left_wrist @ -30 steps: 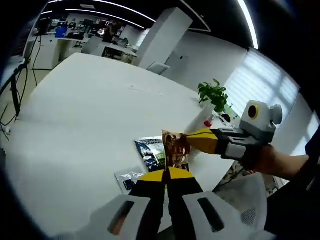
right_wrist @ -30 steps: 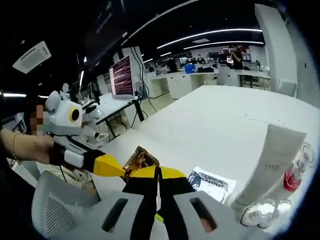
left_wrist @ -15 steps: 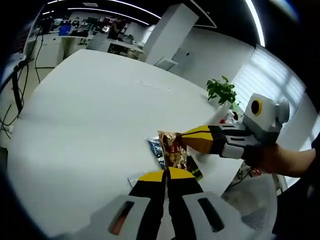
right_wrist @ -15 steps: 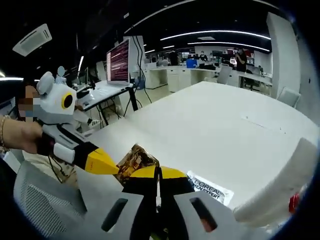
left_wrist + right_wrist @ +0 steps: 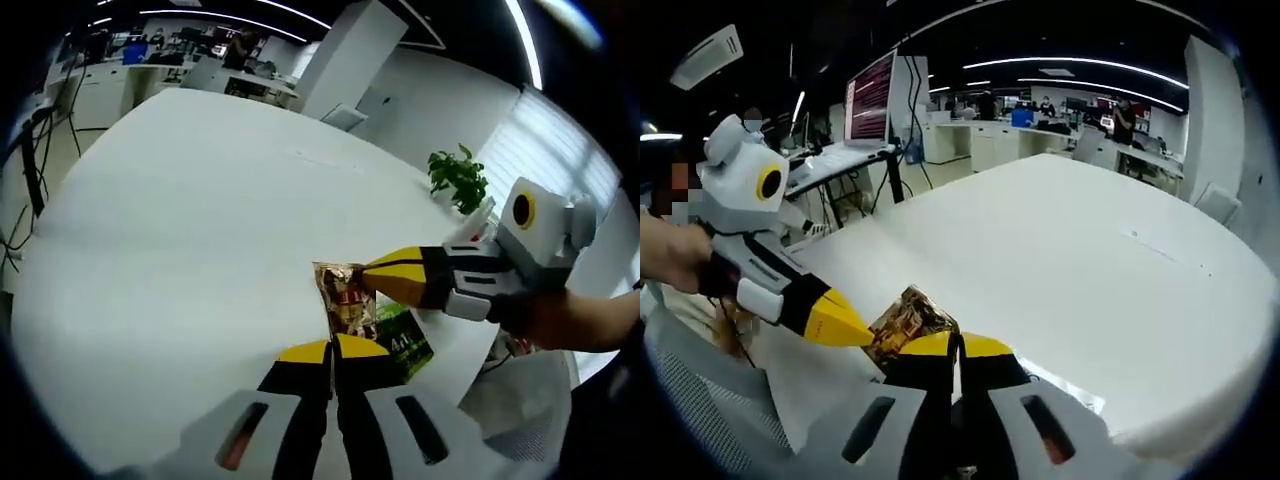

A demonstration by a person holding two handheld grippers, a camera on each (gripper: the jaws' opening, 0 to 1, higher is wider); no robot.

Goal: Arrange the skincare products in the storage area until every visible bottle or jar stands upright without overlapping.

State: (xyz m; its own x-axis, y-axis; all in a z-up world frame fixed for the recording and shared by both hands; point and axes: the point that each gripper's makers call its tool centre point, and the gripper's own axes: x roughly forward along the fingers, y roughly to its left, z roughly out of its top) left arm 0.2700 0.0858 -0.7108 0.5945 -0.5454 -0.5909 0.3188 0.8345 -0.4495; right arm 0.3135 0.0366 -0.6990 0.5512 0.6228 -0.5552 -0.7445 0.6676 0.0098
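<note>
Both grippers hold one crinkled brown-and-gold sachet [image 5: 345,302] above the near edge of the white desk [image 5: 180,210]. In the left gripper view, the left gripper [image 5: 333,350] has its jaws pressed together on the sachet's lower end, while the right gripper [image 5: 372,281] pinches its upper right corner. A green packet [image 5: 408,342] lies flat on the desk just beside it. A potted plant [image 5: 458,178] stands at the far right edge.
</note>
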